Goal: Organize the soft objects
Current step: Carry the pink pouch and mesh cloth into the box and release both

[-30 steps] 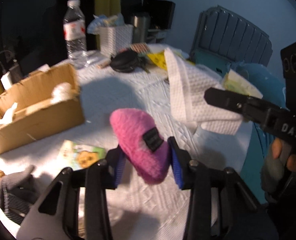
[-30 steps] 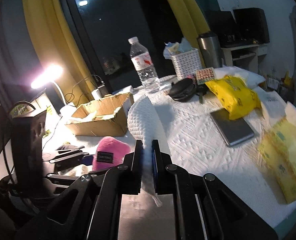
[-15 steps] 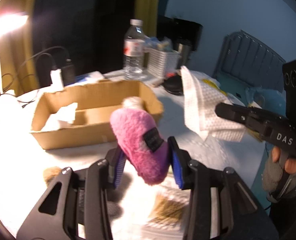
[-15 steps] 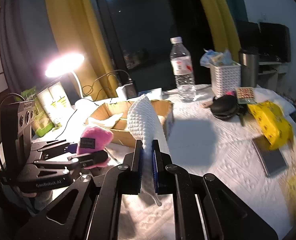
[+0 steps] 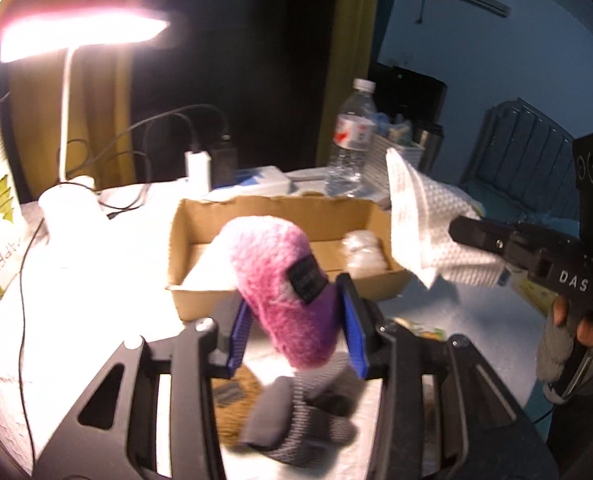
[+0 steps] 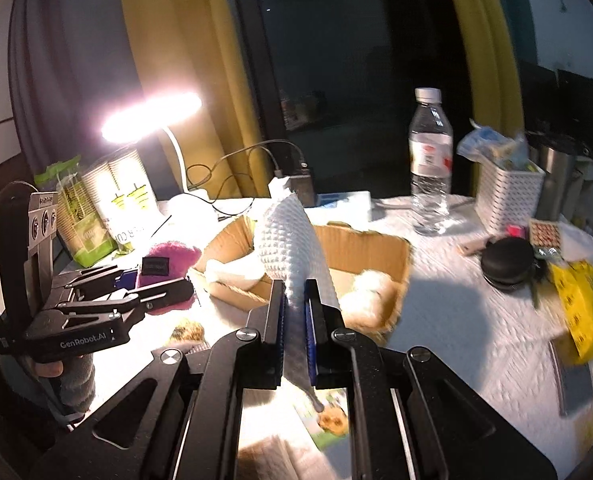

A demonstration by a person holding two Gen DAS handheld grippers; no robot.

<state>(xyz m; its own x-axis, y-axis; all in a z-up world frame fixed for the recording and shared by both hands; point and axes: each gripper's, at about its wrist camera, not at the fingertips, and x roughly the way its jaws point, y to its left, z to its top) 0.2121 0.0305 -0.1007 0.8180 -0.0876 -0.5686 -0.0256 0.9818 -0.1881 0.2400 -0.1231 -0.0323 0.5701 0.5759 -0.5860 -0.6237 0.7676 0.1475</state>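
Note:
My left gripper [image 5: 296,328] is shut on a pink fuzzy soft toy [image 5: 280,280] with a black label, held above the table in front of an open cardboard box [image 5: 280,216]. My right gripper [image 6: 294,304] is shut on a white waffle-weave cloth [image 6: 288,248], held up near the box [image 6: 368,248]. The cloth also shows at the right of the left wrist view [image 5: 420,220]; the pink toy shows at the left of the right wrist view [image 6: 168,264]. White fluffy items [image 6: 372,292] lie in the box. A grey striped soft item [image 5: 296,424] lies under my left gripper.
A lit desk lamp [image 6: 152,116], chargers with cables [image 5: 204,164], a water bottle [image 6: 430,160], a white basket [image 6: 508,196], a black round case [image 6: 506,260], a yellow packet [image 6: 584,304] and a printed card [image 6: 328,412] are on the white-covered table [image 6: 476,340].
Both grippers have swung left toward the box and lamp, still holding the pink toy and the white cloth. The box now sits straight ahead and closer.

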